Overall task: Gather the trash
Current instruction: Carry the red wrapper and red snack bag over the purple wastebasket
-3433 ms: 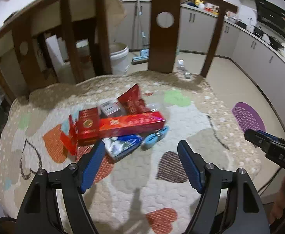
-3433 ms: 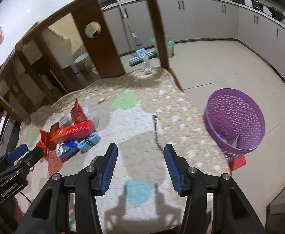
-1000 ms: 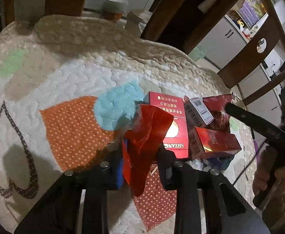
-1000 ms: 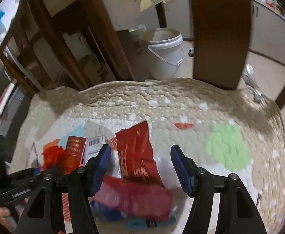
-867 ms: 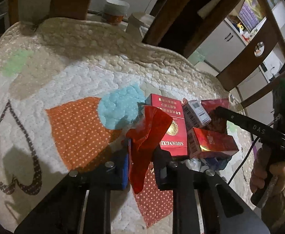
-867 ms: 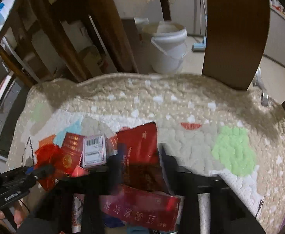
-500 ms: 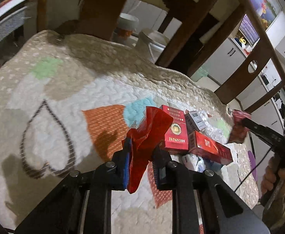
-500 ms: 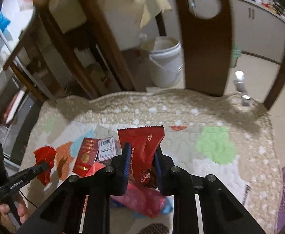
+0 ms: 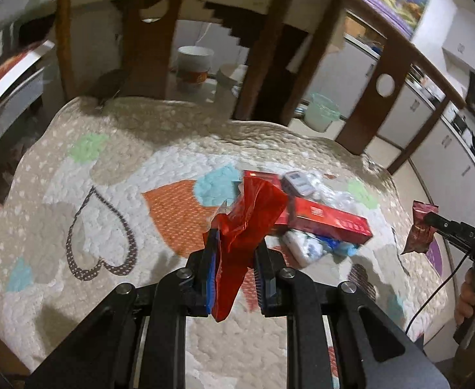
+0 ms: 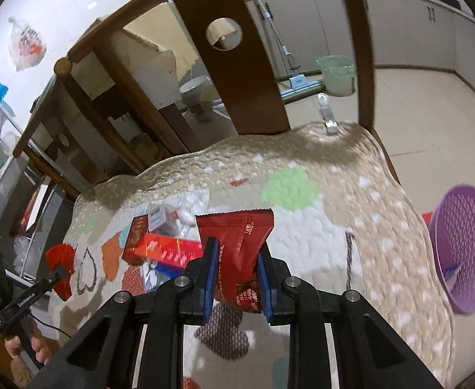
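A: Left wrist view first. What is the left gripper (image 9: 234, 259) doing?

B: It is clenched on a crumpled red wrapper (image 9: 247, 230), held up off the quilt (image 9: 114, 201). Behind the wrapper the rest of the trash lies in a heap on the quilt: a long red box (image 9: 328, 222) lying across a blue-and-white packet (image 9: 305, 246), and a small white box (image 9: 297, 183) at the far side.

A: Is the other claw in that view?

B: Yes, the right gripper (image 9: 427, 218) comes in from the right edge, pinching a dark red packet (image 9: 420, 230) in the air past the quilt's edge. A white tub (image 9: 194, 64) and a pale green bin (image 9: 321, 111) stand on the floor beyond the chair; their insides cannot be seen.

A: Now the right wrist view

B: The right gripper (image 10: 237, 269) grips the dark red packet (image 10: 242, 249) between its blue pads (image 10: 211, 269), above the quilt (image 10: 334, 227). The long red box (image 10: 169, 249) and a dark red pack (image 10: 137, 236) lie to the left with the small white box (image 10: 158, 216). Far left, the left gripper (image 10: 60, 270) holds the red wrapper (image 10: 60, 262).

A: Any container for the trash?

B: A purple basket (image 10: 464, 253) stands on the floor right of the quilt, with a bit of paper in its bottom. The pale green bin (image 10: 336, 74) is lined with a bag; what it holds is hidden
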The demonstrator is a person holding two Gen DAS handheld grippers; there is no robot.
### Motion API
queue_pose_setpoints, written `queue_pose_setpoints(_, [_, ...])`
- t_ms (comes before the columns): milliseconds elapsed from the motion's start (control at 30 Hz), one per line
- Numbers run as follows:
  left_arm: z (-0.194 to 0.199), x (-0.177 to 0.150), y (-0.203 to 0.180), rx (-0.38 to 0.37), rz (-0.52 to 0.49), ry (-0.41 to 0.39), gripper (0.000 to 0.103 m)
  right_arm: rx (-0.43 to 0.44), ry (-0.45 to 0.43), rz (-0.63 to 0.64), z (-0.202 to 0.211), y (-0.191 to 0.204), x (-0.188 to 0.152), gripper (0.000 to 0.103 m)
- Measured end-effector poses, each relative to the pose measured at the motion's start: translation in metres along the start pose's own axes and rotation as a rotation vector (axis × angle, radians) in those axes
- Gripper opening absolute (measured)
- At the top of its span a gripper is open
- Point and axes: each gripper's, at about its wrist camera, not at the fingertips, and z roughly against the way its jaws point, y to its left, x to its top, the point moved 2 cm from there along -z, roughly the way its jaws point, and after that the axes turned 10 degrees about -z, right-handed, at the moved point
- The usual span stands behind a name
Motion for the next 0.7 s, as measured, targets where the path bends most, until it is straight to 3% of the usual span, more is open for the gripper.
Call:
queue_pose_setpoints(200, [0.016,0.001,-0.030,-0.045,-0.054,-0.017,0.018,0.033,-0.015,-0.036,0.023,-0.009,-0.016,0.024])
queue_pose_setpoints(700, [0.029,0.000,-0.106,-0.059,-0.214,0.000,0.018,0.083,-0.047,-0.102,0.050,-0.041,-0.033,0.024])
